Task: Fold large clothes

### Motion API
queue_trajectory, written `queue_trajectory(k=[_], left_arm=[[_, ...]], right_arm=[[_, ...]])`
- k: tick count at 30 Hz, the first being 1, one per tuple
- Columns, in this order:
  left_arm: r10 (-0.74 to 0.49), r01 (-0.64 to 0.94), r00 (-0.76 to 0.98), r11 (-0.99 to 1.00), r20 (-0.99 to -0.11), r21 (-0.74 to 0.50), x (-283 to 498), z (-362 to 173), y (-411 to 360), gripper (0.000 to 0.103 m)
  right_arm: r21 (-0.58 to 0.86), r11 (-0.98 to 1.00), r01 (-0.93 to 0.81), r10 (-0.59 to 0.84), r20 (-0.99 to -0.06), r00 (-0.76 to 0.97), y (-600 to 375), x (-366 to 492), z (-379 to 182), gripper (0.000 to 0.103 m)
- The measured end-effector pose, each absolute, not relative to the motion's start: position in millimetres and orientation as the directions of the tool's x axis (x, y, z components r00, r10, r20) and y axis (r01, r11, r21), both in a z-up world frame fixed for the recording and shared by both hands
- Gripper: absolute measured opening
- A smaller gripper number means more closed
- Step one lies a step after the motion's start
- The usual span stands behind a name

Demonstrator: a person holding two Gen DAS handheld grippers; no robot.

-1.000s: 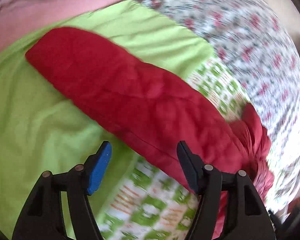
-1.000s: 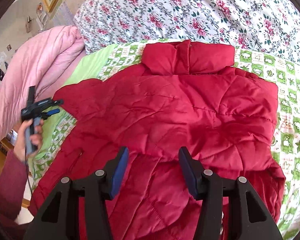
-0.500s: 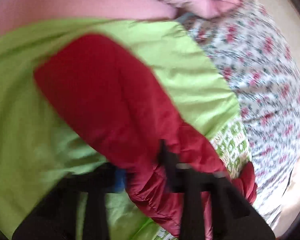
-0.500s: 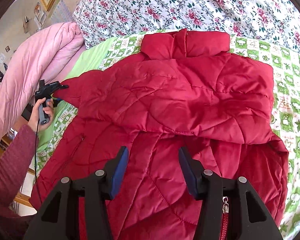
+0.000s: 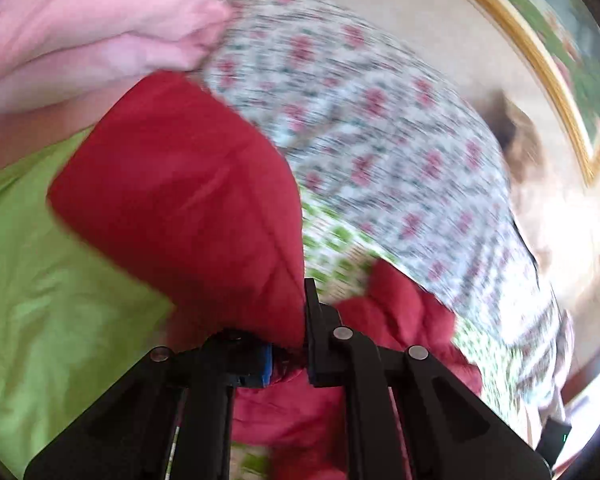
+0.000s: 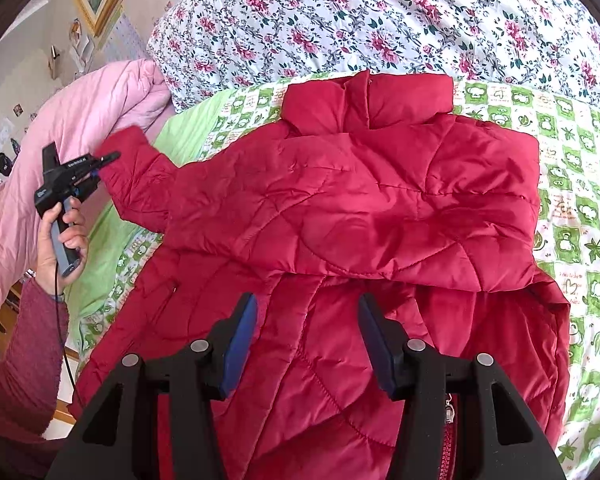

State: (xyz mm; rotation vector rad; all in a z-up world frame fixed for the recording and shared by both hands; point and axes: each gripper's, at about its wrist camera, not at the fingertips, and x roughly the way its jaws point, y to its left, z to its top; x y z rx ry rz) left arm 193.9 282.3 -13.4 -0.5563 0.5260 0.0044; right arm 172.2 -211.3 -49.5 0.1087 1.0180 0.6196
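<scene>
A red quilted jacket lies front up on a bed, collar toward the far side. One sleeve is folded across the chest. My left gripper is shut on the other sleeve near its cuff and holds it lifted; it shows in the right wrist view at the jacket's left. My right gripper is open and empty, hovering over the jacket's lower front near the zipper.
A green patterned sheet covers the bed under the jacket. A floral quilt lies beyond the collar. A pink duvet is piled at the left. A gold picture frame hangs on the wall.
My left gripper has closed on the sleeve and lifted it off the green sheet, toward the jacket body. My right gripper has moved slightly nearer over the lower front.
</scene>
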Motion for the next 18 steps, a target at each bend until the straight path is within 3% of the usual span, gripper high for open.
queue_trajectory(k=[11,18], left_arm=[[-0.351,0.178,0.803,0.913,-0.483,-0.368,204.4,3.1,111.1,0.009],[-0.417,0.306,0.723,0.908,-0.551,-0.285,212.9,-22.9,19.9,0.009]], right_arm=[[0.426,0.828,-0.365,0.552,-0.735,0.394,-243.9,178.8,-47.0,0.055],[0.462,0.835,-0.298,0.55,-0.716,0.43,-271.1,189.5,-46.8,0.055]])
